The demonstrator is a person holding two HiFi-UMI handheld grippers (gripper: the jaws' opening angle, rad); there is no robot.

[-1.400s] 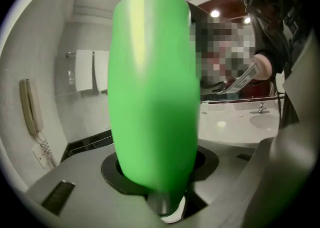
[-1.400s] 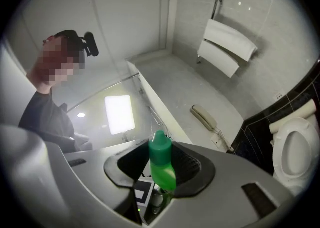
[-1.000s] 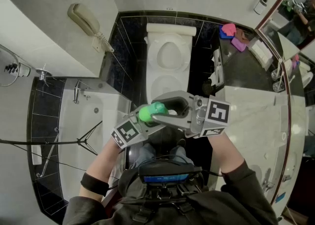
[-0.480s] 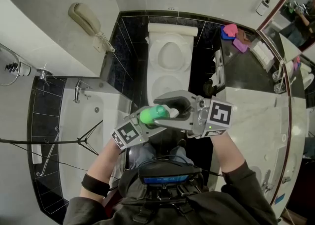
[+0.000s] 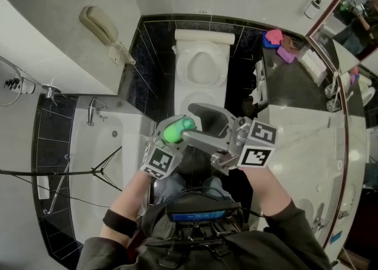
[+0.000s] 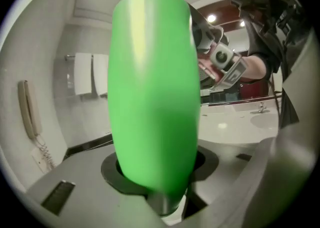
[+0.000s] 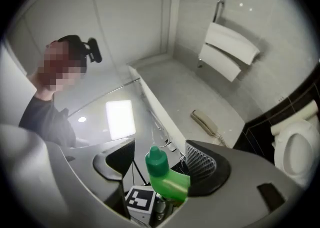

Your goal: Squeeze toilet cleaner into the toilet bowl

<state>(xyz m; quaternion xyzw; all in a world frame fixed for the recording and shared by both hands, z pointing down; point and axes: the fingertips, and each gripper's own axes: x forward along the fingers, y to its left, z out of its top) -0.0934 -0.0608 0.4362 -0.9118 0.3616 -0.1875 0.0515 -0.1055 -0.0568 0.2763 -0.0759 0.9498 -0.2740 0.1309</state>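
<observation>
My left gripper (image 5: 170,136) is shut on a green toilet-cleaner bottle (image 5: 177,128), held at waist height. In the left gripper view the bottle's body (image 6: 155,92) fills the middle, clamped between the jaws of that gripper (image 6: 160,174). My right gripper (image 5: 196,126) has just been opening; its jaws now stand wide around the bottle's top. The right gripper view shows the green cap (image 7: 157,160) between the two pads of this gripper (image 7: 159,166), with a gap on its left side. The white toilet (image 5: 202,68) stands ahead against the back wall and also shows as a rim (image 7: 295,144).
A bathtub (image 5: 106,145) runs along the left, with a beige wall phone (image 5: 103,25) above it. A marble counter (image 5: 301,139) and mirror are on the right, with coloured cloths (image 5: 275,37) at its far end. White towels (image 7: 227,50) hang on the wall.
The right gripper's jaws, closed around the bottle's cap before, have spread wide apart. The left gripper has swung a little to the right, with the bottle still in it.
</observation>
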